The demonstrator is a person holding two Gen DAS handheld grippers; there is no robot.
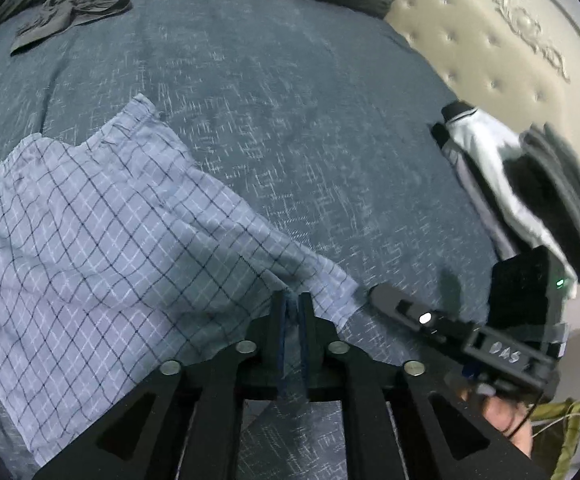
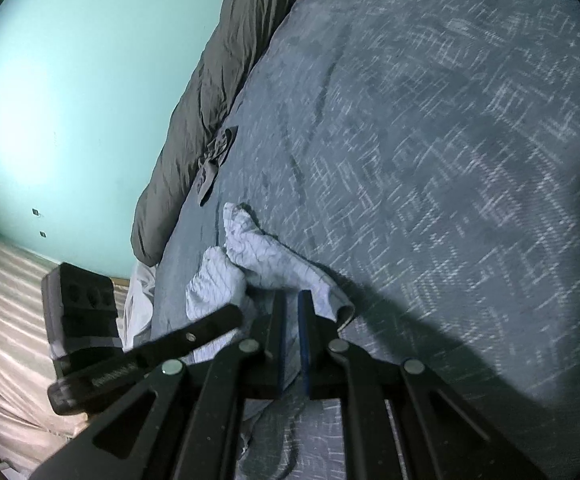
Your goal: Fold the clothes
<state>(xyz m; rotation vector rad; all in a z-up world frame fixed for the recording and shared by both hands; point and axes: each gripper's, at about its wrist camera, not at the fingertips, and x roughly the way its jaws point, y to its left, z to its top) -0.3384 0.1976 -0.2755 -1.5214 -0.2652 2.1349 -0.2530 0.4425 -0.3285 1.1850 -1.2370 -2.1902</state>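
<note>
Checked thin cotton shorts (image 1: pixel 102 216), hem pinched in left tool (image 1: pixel 293 300), right tool (image 2: pixel 292 298) clamping edge

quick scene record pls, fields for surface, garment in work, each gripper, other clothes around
surface: bed with a grey-blue patterned cover
garment in work: light blue checked shorts, spread on the cover
left gripper: shut on a hem edge of the shorts
right gripper: shut on the shorts' edge too
other clothes: crumpled dark grey garment at the far side; white and dark stack at the bed's right edge
far edge: dark duvet along a teal wall
</note>
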